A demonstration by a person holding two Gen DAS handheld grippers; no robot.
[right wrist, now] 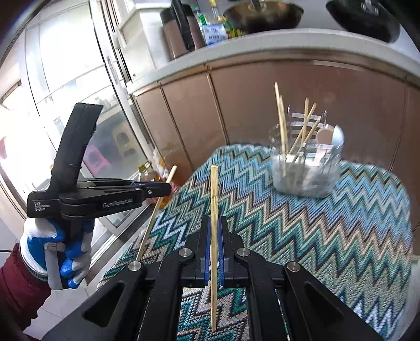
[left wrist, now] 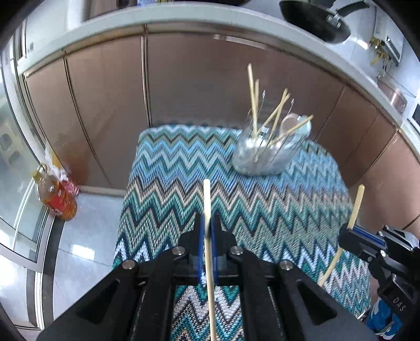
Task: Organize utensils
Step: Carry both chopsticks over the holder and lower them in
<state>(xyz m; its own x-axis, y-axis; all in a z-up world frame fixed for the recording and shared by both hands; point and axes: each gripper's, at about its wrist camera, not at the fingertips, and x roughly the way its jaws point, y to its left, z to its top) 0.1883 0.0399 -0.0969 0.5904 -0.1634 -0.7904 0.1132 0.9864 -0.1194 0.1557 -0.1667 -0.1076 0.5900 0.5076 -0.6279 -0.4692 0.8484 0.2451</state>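
Note:
My left gripper [left wrist: 208, 223] is shut on a pale wooden chopstick [left wrist: 208, 199] that stands upright between its blue pads, above the zigzag-patterned table cloth [left wrist: 183, 168]. My right gripper [right wrist: 214, 223] is shut on a second chopstick [right wrist: 214, 188], also upright. A clear holder [left wrist: 265, 154] stands at the far right of the table with several chopsticks and a spoon in it; it also shows in the right wrist view as the holder [right wrist: 307, 168]. Each gripper appears in the other's view: the right gripper [left wrist: 347, 234] low at the right edge, the left gripper [right wrist: 168, 187] at left in a gloved hand [right wrist: 65, 251].
Brown cabinet doors [left wrist: 197, 86] and a white counter edge [left wrist: 183, 18] run behind the table. A black pan [left wrist: 317, 21] overhangs the counter. Bottles [right wrist: 212, 26] and a wok stand on it. An oil bottle [left wrist: 55, 194] sits on the floor at left by a glass door.

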